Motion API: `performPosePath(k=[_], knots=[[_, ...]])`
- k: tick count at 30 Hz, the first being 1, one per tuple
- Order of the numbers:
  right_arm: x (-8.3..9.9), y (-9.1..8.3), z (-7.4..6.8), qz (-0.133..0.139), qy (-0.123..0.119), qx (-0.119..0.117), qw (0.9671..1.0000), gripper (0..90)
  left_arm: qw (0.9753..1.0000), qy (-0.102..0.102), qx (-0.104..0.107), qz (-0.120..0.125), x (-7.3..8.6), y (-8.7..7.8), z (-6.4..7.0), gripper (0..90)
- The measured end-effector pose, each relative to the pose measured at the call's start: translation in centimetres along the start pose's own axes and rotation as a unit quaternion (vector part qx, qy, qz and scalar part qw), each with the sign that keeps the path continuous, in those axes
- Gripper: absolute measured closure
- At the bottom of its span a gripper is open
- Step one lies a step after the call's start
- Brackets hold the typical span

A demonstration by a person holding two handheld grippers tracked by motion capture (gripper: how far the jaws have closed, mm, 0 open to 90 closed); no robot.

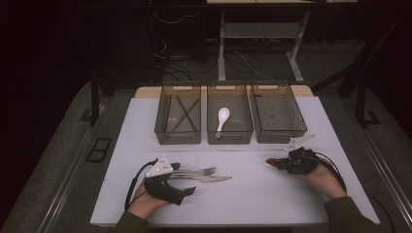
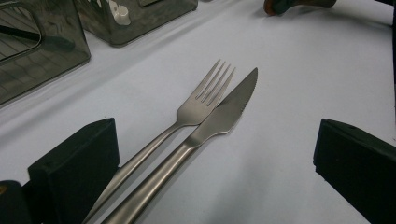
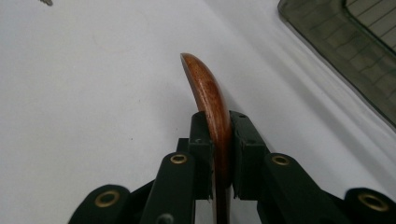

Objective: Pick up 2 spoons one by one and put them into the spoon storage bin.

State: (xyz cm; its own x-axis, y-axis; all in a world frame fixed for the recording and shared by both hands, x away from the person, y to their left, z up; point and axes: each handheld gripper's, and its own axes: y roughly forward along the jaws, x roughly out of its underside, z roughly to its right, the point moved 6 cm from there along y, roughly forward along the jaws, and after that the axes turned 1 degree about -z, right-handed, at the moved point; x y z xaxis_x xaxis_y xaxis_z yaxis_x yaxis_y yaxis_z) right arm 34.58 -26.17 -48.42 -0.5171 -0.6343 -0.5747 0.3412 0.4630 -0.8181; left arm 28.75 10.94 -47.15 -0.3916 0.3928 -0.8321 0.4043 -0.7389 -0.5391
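A steel fork and a steel knife lie side by side on the white table, tips pointing right. My left gripper stands open around their handles. In the left gripper view the fork and knife lie between the wide-apart jaws of that gripper, handles close to the left jaw. My right gripper rests at the right of the table, shut on a curved brown wooden utensil. Its rounded end sticks out past the right gripper, just above the table.
Three dark see-through bins stand in a row at the back. The left bin holds brown chopsticks, the middle bin a white spoon. I see nothing inside the right bin. Its corner lies close ahead of my right gripper.
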Motion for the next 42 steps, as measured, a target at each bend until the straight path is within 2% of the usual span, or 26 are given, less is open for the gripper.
performPosePath(k=[8, 14, 21, 33, 42], knots=[[-0.5, -0.7, 0.1, 0.018, 0.013, -0.006, 0.9997, 79.7, 1.0, 0.0, 0.001, 0.0, 0.0, 0.0, 0.0, 0.0], [-1.5, -1.2, 0.3, 0.04, 0.026, -0.008, 0.9988, 79.9, 1.0, -0.002, 0.001, 0.003, -0.1, 0.0, 0.0, 0.0], [-2.5, -1.6, 0.4, 0.051, 0.035, -0.007, 0.9981, 80.0, 1.0, -0.002, 0.002, 0.004, -0.1, -0.1, 0.1, 0.0], [-5.4, -2.2, 0.7, 0.077, 0.052, -0.007, 0.9956, 80.0, 1.0, -0.001, 0.006, 0.007, -0.2, -0.1, 0.2, 0.0], [-7.8, -2.1, 0.4, 0.093, 0.05, -0.011, 0.9944, 80.0, 0.9999, 0.0, 0.01, 0.006, -0.2, 0.0, 0.3, 0.0]])
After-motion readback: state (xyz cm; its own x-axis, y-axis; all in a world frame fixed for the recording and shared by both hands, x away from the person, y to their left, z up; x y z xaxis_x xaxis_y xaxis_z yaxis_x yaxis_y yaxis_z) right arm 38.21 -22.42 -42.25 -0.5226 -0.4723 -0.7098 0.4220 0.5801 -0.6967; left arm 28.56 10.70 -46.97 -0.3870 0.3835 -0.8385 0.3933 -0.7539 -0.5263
